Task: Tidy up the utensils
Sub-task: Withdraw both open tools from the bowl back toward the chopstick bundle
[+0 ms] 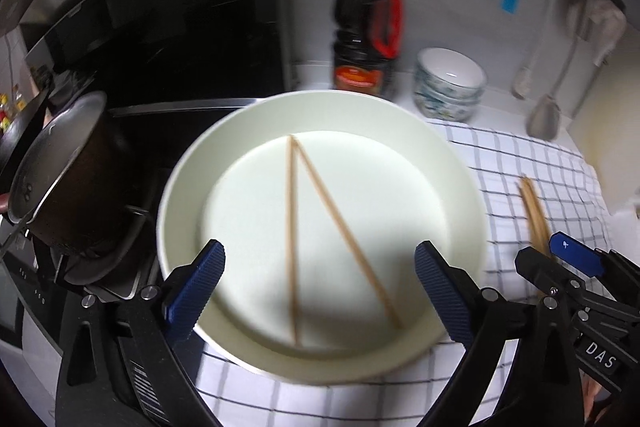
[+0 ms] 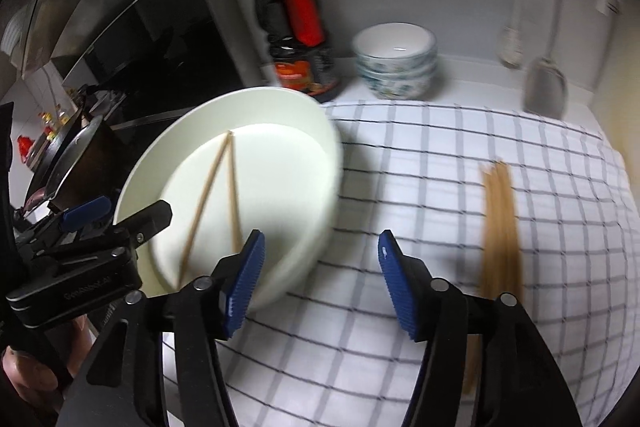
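Left wrist view shows two chopsticks (image 1: 320,235) lying splayed in the white bowl (image 1: 180,195), while a bundle of chopsticks (image 2: 500,227) lies apart on the checked cloth (image 2: 400,155) covering the surface; the sorting looks partly done, the pair likely left to join the bundle; left tool (image 1: 320,291) hovers released over the bowl's near rim; right tool (image 2: 320,283) hangs released above the cloth between bowl and bundle, grasping nothing

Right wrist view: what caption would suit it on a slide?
Open right hand-held gripper above checked cloth, between white bowl holding two chopsticks and a chopstick bundle.
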Demonstrator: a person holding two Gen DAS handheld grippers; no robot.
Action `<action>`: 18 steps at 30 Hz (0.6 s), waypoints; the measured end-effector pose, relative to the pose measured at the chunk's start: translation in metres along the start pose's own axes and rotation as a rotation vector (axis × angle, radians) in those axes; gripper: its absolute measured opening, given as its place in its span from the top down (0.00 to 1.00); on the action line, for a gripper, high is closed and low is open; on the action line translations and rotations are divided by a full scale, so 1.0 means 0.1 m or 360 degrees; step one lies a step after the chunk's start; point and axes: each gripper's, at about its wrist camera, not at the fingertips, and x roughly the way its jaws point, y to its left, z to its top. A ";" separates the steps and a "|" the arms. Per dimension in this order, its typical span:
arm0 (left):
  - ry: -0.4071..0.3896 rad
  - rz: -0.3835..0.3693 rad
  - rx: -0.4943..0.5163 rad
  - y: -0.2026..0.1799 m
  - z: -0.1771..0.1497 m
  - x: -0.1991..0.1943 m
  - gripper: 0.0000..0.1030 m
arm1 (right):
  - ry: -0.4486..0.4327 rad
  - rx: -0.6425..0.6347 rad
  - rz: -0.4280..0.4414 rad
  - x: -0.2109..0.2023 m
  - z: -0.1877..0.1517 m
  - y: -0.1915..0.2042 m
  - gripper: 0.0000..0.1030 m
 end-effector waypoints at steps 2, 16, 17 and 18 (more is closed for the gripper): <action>0.0003 -0.0042 0.0032 -0.17 -0.03 -0.04 0.08 | 0.0001 0.0028 -0.0028 -0.08 -0.08 -0.15 0.43; -0.0015 -0.0273 0.0237 -1.47 -0.13 -0.13 0.07 | -0.0009 0.0243 -0.0342 -0.51 -0.55 -1.46 0.42; -0.0009 -0.0280 0.0240 -1.54 -0.14 -0.10 0.07 | -0.0010 0.0242 -0.0349 -0.50 -0.57 -1.54 0.42; -0.0002 -0.0289 0.0243 -1.62 -0.16 -0.06 0.07 | -0.0009 0.0236 -0.0352 -0.49 -0.58 -1.60 0.42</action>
